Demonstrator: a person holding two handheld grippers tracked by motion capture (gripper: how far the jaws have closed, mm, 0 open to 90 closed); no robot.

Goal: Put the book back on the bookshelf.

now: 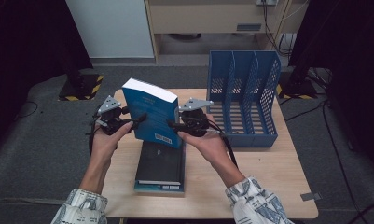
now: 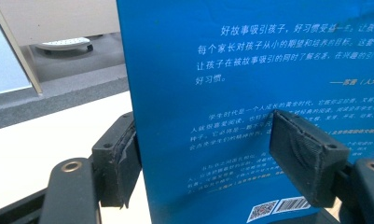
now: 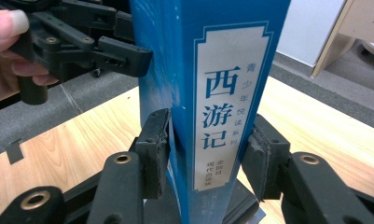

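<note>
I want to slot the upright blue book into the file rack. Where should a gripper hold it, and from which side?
Grip the blue book across its spine, low down, coming from the rack side, as the right gripper does. The spine is narrow enough to fit between the jaws, and the book stands upright, so the covers give flat faces to press on.

A blue book [image 1: 153, 116] is held upright above the middle of the wooden surface [image 1: 268, 186], flanked closely by the left gripper [image 1: 137, 120] and the right gripper [image 1: 173, 125]. Directly beneath, a stack of dark books [image 1: 160, 167] is laid flat, blocking the way straight down. To the right, a blue file rack [image 1: 244, 95] is stood at the far edge, its slots open toward the front. Bare surface is left between rack and stack, and along the near right side.
</note>
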